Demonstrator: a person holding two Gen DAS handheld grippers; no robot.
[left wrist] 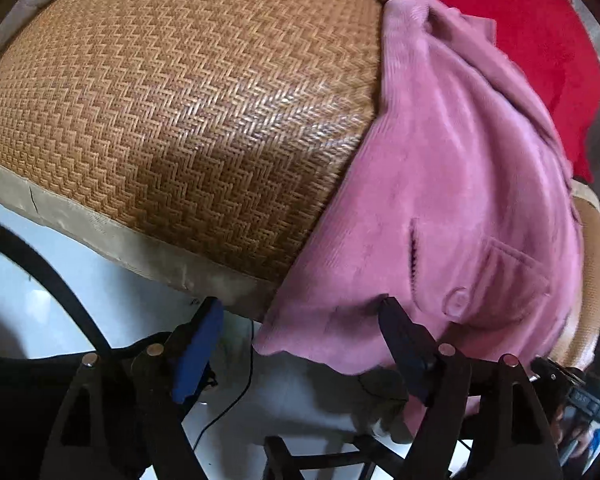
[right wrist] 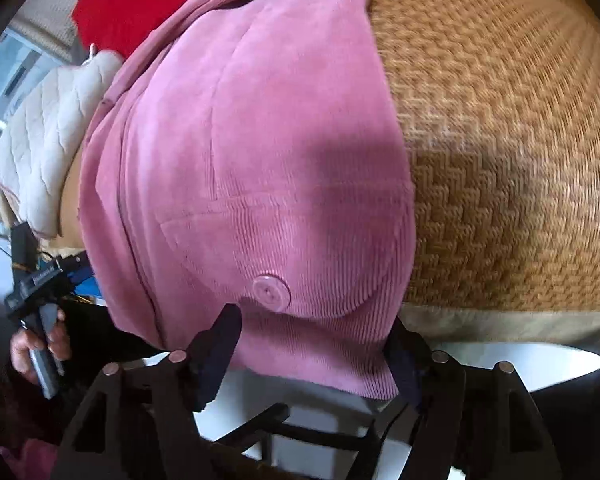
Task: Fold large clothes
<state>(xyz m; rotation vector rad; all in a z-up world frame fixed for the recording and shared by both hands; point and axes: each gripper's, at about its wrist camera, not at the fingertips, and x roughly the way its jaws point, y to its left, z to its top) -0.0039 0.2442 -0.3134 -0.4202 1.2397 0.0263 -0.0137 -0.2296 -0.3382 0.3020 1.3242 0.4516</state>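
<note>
With both tongs, left gripper (left wrist: 300, 312) and right gripper (right wrist: 316, 328), open, my pink corduroy jacket (left wrist: 452, 200) may slide off the woven mat (left wrist: 180, 120).

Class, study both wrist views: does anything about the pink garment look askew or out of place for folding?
Yes. The pink corduroy garment lies rumpled and slanted on the woven mat, and its hem hangs past the mat's edge. It also overlaps a red cloth.

The wide brown woven mat (left wrist: 172, 128) lies bare beside the pink corduroy shirt (left wrist: 452, 208), with room to pass. Past the shirt, a red cloth (left wrist: 540, 40) and a white quilted pad (right wrist: 48, 136) block the way.
</note>
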